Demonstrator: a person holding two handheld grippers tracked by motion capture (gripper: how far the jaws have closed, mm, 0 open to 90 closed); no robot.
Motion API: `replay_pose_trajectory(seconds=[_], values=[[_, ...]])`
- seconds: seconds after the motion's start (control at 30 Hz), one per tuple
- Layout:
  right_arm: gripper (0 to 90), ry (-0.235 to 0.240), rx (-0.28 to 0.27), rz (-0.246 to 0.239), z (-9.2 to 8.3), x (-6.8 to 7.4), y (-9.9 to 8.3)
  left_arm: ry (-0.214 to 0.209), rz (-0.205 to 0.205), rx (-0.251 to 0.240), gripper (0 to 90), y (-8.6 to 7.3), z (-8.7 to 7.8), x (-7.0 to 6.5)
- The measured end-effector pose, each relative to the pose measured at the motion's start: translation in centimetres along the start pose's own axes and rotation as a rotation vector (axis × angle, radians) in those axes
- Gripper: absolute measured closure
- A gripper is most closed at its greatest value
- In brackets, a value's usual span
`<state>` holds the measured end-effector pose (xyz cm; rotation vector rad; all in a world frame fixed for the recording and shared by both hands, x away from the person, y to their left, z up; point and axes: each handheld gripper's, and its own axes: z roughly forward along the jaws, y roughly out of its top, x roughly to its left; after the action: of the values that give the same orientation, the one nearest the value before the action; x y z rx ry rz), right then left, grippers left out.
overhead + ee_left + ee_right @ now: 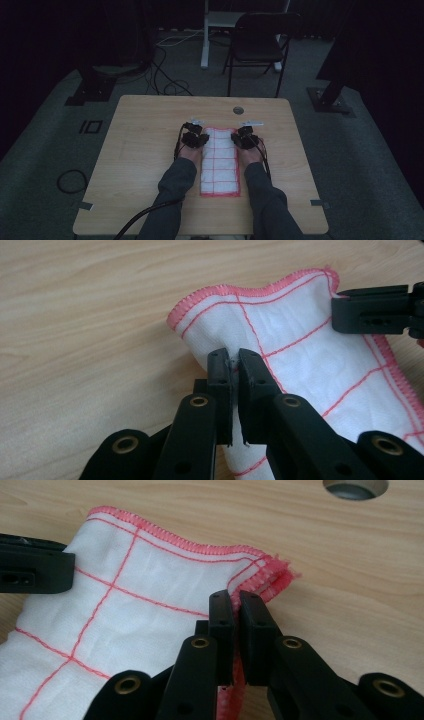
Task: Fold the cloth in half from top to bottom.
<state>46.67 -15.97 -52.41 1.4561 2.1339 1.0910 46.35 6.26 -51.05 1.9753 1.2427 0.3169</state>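
A folded white cloth (219, 161) with red lines lies on the table (145, 150). The left gripper (233, 365) pinches its far left edge; the right gripper (236, 605) pinches its far right corner.

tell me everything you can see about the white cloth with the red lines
The cloth is white woven fabric with a thin red stitched grid and a red overlocked hem. It lies folded into a long narrow strip on the wooden table, running away from the person, with layered edges visible at its far right corner. The left gripper is closed on its far left edge and the right gripper on its far right edge. The far end looks slightly raised and rumpled.
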Motion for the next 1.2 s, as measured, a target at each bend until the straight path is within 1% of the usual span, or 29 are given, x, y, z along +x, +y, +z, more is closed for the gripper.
replay_pose_trajectory(seconds=[0.17,0.2,0.33,0.53,0.63,0.73,0.8,1.0,1.2], values=[[85.8,0.005,-0.017,-0.011,-0.5,0.0,0.4,-0.003,0.013,-0.014,85.7,0.3,-0.5,-0.2],[85.8,0.009,-0.021,-0.013,-0.7,0.0,0.4,-0.006,0.010,-0.020,85.6,0.4,-0.6,-0.3],[85.8,0.012,-0.035,-0.023,-1.2,0.0,0.6,-0.016,0.021,-0.036,85.6,0.8,-1.1,-0.5],[85.7,0.022,-0.066,-0.024,-2.2,-0.1,1.0,-0.028,0.040,-0.060,85.4,1.1,-2.0,-0.8],[85.6,0.037,-0.078,-0.024,-2.6,0.0,1.1,-0.035,0.053,-0.072,85.4,0.9,-2.5,-0.8],[85.6,0.049,-0.088,-0.032,-3.0,0.1,0.9,-0.043,0.051,-0.086,85.3,0.6,-3.0,-0.9],[85.6,0.057,-0.096,-0.034,-3.3,0.2,0.8,-0.046,0.059,-0.091,85.2,0.4,-3.3,-0.9],[85.6,0.072,-0.111,-0.056,-4.2,0.5,0.5,-0.053,0.077,-0.107,85.0,0.0,-4.1,-1.1],[85.6,0.085,-0.122,-0.080,-5.1,1.0,0.3,-0.059,0.083,-0.122,84.8,-0.7,-4.8,-1.2]])
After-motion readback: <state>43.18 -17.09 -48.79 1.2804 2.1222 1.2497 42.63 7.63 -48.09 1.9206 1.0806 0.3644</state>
